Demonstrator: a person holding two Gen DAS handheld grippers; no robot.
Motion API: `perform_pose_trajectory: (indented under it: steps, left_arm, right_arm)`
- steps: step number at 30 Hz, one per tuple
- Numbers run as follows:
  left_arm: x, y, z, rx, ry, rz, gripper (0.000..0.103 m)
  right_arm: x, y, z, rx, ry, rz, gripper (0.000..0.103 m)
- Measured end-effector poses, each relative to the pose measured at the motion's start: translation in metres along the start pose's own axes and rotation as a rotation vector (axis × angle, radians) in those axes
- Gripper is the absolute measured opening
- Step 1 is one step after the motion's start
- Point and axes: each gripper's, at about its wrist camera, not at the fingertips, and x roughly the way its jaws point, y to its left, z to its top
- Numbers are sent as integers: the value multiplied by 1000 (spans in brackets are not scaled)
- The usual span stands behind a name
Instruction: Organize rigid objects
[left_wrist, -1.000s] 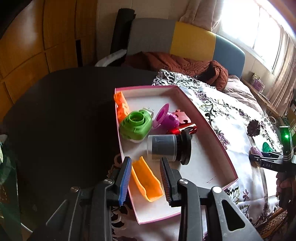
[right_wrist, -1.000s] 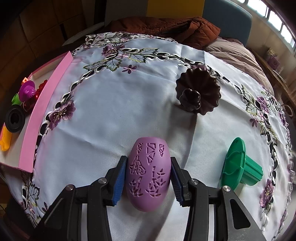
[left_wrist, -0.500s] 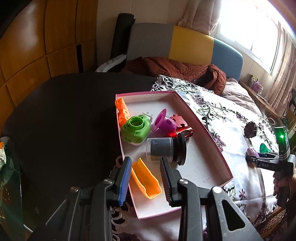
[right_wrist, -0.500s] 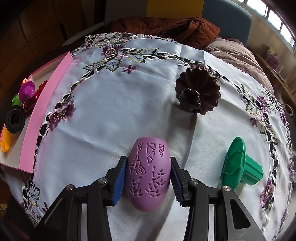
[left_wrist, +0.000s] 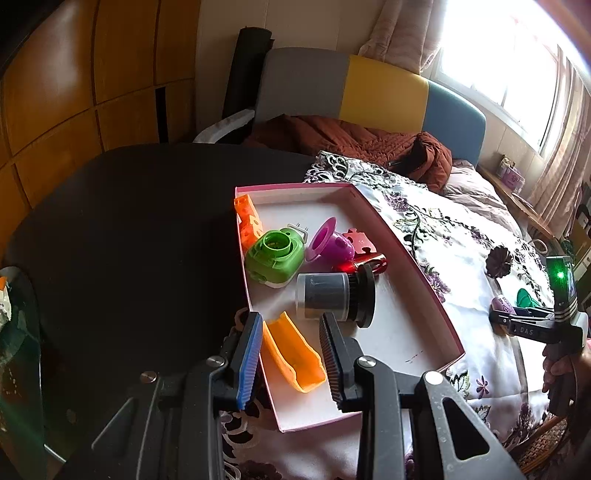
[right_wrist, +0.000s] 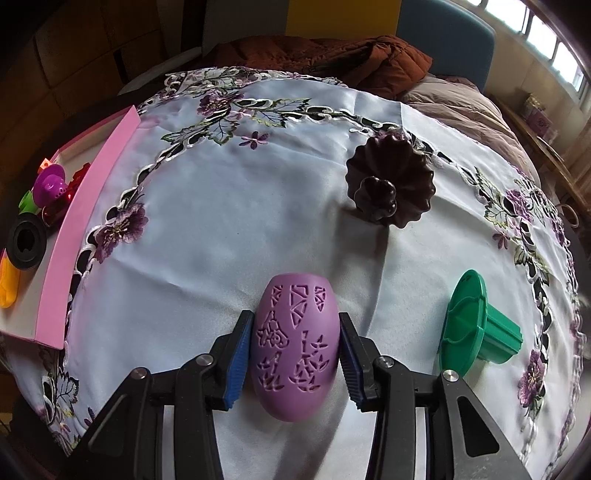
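Observation:
My right gripper (right_wrist: 293, 354) is shut on a purple carved egg-shaped shell (right_wrist: 294, 343) resting on the embroidered white cloth (right_wrist: 221, 206). A green flanged piece (right_wrist: 476, 328) lies to its right and a dark brown fluted mould (right_wrist: 391, 184) lies beyond. My left gripper (left_wrist: 290, 354) is open and empty above the near end of the pink tray (left_wrist: 417, 258), over an orange trough piece (left_wrist: 295, 358). The tray holds a grey cylinder with a black cap (left_wrist: 332, 295), a green round piece (left_wrist: 275, 256), a purple funnel piece (left_wrist: 328, 245) and a red piece (left_wrist: 364, 264).
The pink tray (right_wrist: 85, 218) sits at the cloth's left edge in the right wrist view. A dark round table (left_wrist: 129, 240) lies left of the tray. A brown quilt (left_wrist: 354, 144) and a multicoloured sofa back (left_wrist: 380, 88) stand behind. The right gripper shows at far right in the left wrist view (left_wrist: 532, 325).
The left gripper has drawn back and risen a little from the tray, still open. The right gripper stays shut on the purple shell without moving.

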Motion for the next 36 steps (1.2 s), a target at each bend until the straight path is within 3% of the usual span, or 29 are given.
perform_pose_trajectory:
  steps: [23,36]
  left_arm:
    - [3,17,-8,-45,15,8,32]
    - [5,18,-9,-52,21,7,32]
  right_arm:
    - [-13,5,-5,93,-38,-2,44]
    - [-52,58,12,8,-146,139,44]
